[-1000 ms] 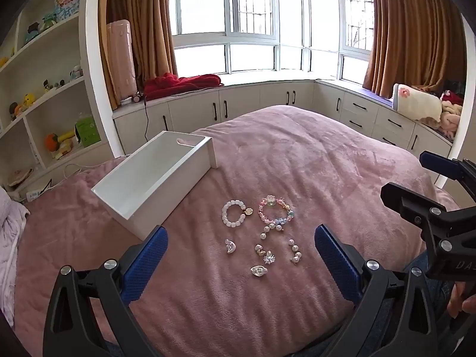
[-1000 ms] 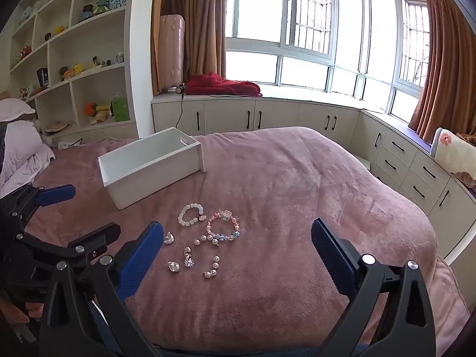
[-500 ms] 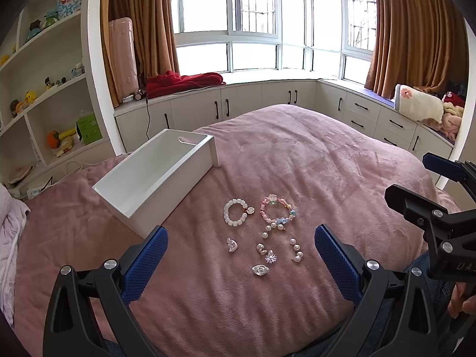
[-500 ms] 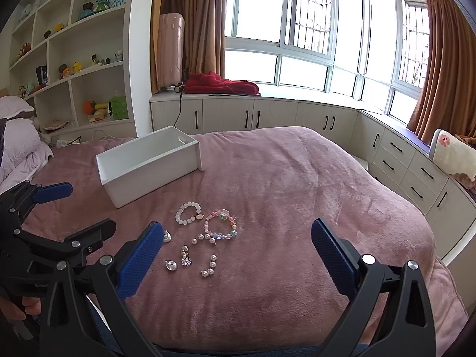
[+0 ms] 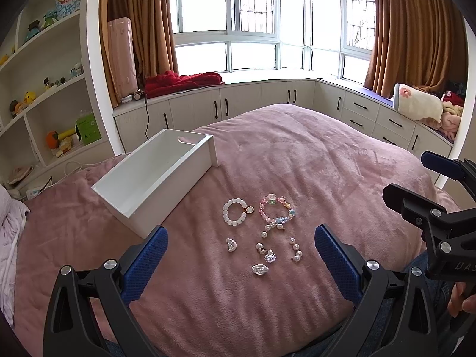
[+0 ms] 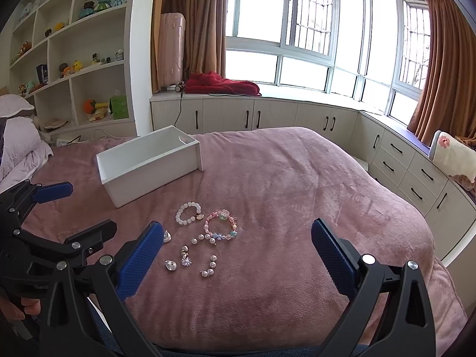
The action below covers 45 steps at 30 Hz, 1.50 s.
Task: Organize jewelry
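Note:
Jewelry lies on a pink blanket: a white bead bracelet, a pastel bead bracelet, a pearl strand, pearl earrings and several small silver pieces. An empty white box stands behind them to the left. My left gripper is open and empty, just short of the jewelry. My right gripper is open and empty, with the jewelry between and ahead of its fingers.
Each view shows the other gripper at its edge. White shelves with toys stand at the left. Window-seat cabinets ring the bed's far side, with a red cloth on top. A pillow lies far left.
Both grippers have drifted slightly; the jewelry and box sit a little farther up-left in the views. Both stay open and empty.

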Each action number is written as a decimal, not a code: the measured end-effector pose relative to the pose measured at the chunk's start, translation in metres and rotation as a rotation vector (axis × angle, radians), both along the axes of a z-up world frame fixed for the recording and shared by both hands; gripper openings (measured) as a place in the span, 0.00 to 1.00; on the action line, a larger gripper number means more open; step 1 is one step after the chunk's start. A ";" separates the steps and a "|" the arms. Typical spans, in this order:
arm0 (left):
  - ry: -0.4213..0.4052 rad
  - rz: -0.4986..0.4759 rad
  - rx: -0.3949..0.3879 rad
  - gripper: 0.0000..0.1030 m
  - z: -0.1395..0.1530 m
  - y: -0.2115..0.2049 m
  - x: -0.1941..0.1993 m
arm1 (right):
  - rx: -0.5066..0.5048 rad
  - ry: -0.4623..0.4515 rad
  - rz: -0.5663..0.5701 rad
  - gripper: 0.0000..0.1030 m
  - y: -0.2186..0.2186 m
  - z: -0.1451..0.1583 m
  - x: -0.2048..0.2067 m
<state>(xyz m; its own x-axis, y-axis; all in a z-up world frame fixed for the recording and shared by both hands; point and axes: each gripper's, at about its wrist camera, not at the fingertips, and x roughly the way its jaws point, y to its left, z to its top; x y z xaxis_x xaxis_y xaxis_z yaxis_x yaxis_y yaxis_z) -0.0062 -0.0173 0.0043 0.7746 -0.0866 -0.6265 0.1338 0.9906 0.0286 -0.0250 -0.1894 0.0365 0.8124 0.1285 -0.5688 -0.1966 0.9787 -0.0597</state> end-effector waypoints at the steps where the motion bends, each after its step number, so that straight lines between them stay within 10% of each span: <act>1: 0.000 -0.001 0.001 0.97 0.000 0.000 0.000 | 0.000 0.001 0.001 0.96 0.000 0.000 0.000; 45: 0.002 0.002 0.003 0.97 -0.001 0.002 0.000 | -0.004 0.004 0.024 0.96 0.005 -0.001 0.000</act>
